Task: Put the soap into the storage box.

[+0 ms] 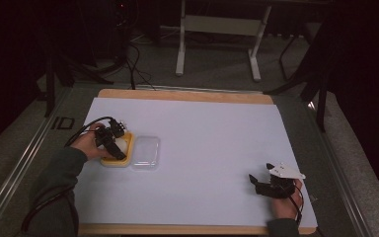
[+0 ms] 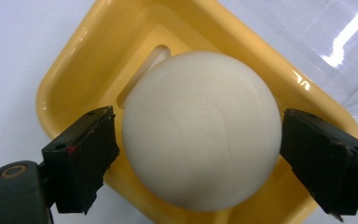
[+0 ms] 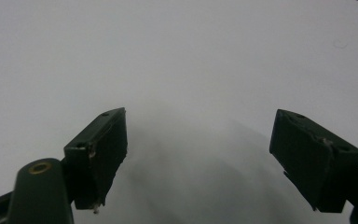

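A white ball (image 2: 200, 135) rests in a small yellow dish (image 2: 74, 60) on the white sheet at the table's left. My left gripper (image 2: 198, 154) stands over it with a jaw on either side of the ball; a thin gap shows at the left pad, so the jaws are open. In the high view the left gripper (image 1: 112, 142) covers most of the ball (image 1: 122, 144) and the dish (image 1: 116, 162). My right gripper (image 1: 260, 183) rests low near the front right corner, and in its own view the right gripper (image 3: 200, 140) is open over bare sheet with nothing between its jaws.
A clear plastic lid (image 1: 145, 153) lies flat right beside the yellow dish on its right. The white sheet (image 1: 202, 128) covers most of the wooden tabletop (image 1: 177, 94). Beyond the table stands a white metal frame (image 1: 217, 29) on the floor.
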`<state>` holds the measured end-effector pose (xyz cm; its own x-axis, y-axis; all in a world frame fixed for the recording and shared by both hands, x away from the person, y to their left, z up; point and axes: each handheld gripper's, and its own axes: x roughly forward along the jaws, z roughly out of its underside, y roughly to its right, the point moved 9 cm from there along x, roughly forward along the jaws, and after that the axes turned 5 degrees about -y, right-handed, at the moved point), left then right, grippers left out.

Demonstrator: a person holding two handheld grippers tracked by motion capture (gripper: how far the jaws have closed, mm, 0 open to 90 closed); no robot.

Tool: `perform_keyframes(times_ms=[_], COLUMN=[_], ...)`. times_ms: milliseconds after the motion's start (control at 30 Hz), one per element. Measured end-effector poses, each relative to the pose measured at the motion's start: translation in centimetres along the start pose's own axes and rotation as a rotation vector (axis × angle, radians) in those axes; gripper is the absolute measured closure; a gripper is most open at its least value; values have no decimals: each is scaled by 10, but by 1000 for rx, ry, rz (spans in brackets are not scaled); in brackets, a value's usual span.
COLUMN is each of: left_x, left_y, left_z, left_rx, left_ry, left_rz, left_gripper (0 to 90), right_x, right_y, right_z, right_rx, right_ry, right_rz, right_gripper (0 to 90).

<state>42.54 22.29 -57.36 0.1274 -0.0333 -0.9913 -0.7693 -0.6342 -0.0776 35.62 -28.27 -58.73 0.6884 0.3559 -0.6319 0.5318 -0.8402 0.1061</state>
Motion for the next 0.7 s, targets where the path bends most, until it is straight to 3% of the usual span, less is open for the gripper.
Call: perform_keyframes(times_ms=[567, 700], left_x=[-24, -28], left_y=[2, 6], left_z=[11, 12], left_rx=[20, 32], left_ry=[77, 95], left_rz=[-14, -14], left_gripper=[159, 205], right_x=[0, 0], right_y=[0, 0], right_z=[0, 0], right_rx=[-7, -7], right_ry=[-2, -2], right_rz=[3, 4], right_gripper=[189, 189])
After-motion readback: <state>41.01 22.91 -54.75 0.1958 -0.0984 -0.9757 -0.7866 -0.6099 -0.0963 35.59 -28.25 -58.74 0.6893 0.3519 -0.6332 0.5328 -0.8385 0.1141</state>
